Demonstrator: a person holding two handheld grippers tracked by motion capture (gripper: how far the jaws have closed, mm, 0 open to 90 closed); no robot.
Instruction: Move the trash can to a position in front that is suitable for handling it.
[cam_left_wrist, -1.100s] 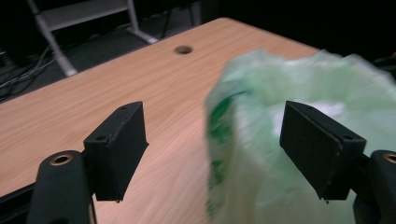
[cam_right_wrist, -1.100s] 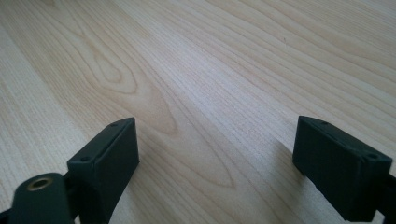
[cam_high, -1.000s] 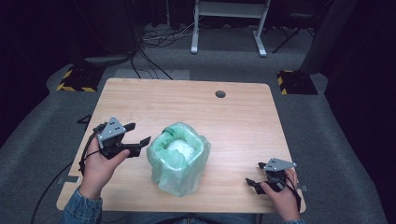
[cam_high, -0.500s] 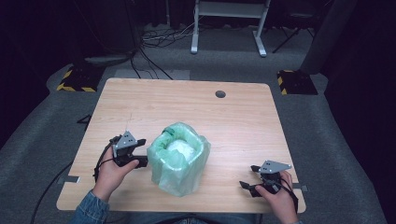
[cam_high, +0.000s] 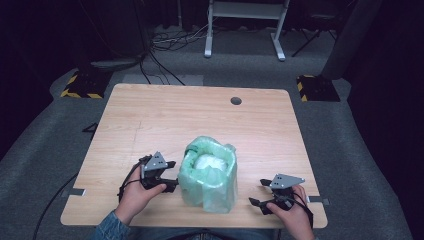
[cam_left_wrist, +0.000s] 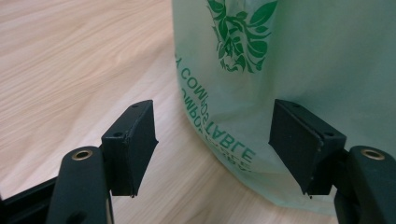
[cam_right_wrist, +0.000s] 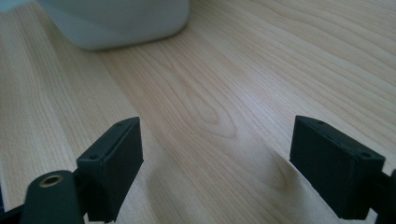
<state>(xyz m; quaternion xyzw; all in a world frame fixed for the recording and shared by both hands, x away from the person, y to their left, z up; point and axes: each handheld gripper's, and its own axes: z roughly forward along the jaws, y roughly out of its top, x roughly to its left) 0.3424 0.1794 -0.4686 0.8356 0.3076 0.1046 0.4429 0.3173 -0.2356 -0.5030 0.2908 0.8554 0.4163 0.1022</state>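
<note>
- The green bag stood upright near the table's front edge.
- My left gripper sat just beside it, jaws wide, gripping nothing.
- My right gripper hovered by the front right corner, agape, empty.

Each hand carries a black claw topped with a grey three-cornered plate: the left claw and the right claw, each trailing a thin black cable. Seen close in the gripper views, the jaws are matte black blocks with small screw holes in their upper faces, set on rounded black arms with a brass-coloured ring at each joint. A blue denim sleeve covers the person's left forearm.
</note>
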